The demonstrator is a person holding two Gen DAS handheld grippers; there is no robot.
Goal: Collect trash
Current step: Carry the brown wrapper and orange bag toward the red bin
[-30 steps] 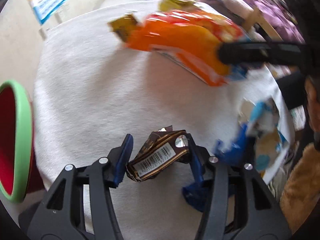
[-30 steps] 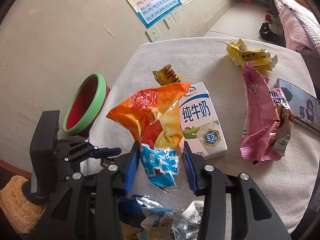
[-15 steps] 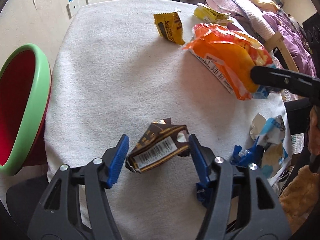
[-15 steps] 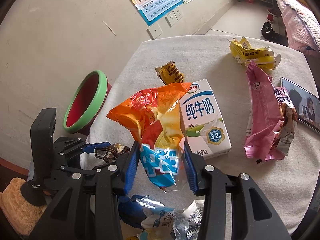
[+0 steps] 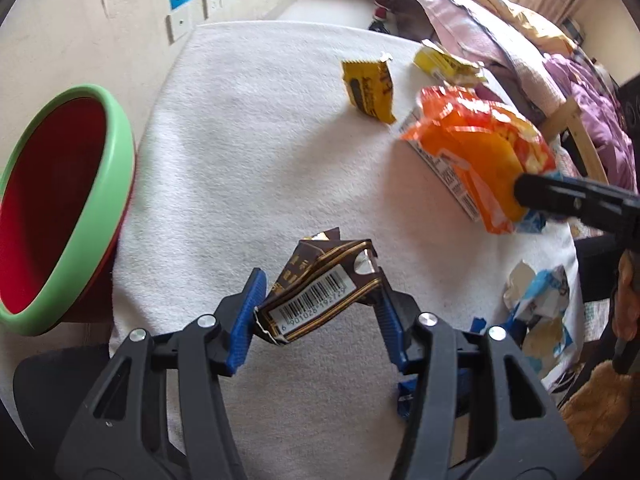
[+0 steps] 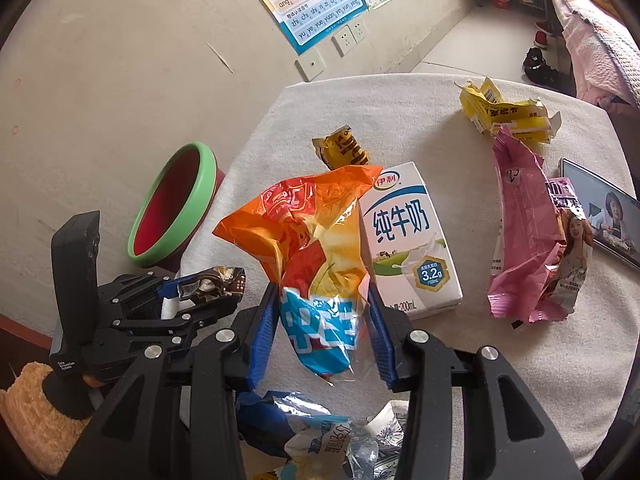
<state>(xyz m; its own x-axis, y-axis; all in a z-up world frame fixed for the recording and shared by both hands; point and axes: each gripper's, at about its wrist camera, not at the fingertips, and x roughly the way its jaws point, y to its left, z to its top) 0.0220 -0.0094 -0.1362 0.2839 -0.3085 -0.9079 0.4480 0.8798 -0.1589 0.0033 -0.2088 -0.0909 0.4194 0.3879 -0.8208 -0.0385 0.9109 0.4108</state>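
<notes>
My left gripper [image 5: 320,304] is shut on a crumpled brown wrapper [image 5: 320,292] with a barcode, held above the white-clothed table [image 5: 248,152]. It also shows in the right wrist view [image 6: 208,284]. My right gripper [image 6: 320,320] is shut on an orange and blue snack bag [image 6: 312,248], lifted above the table; the bag shows at the right of the left wrist view [image 5: 476,148]. A red bin with a green rim [image 5: 52,208] stands left of the table and shows in the right wrist view [image 6: 176,200].
On the table lie a small yellow wrapper [image 6: 344,152], a white milk carton [image 6: 412,236], a pink wrapper [image 6: 528,232], a torn yellow box [image 6: 504,112] and a phone [image 6: 604,212]. Blue and white wrappers [image 6: 320,432] lie at the near edge. A bed [image 5: 500,32] stands beyond.
My left gripper has swung left with the brown wrapper, bringing the bin further into view. My right gripper still holds the orange bag, nearly unmoved.
</notes>
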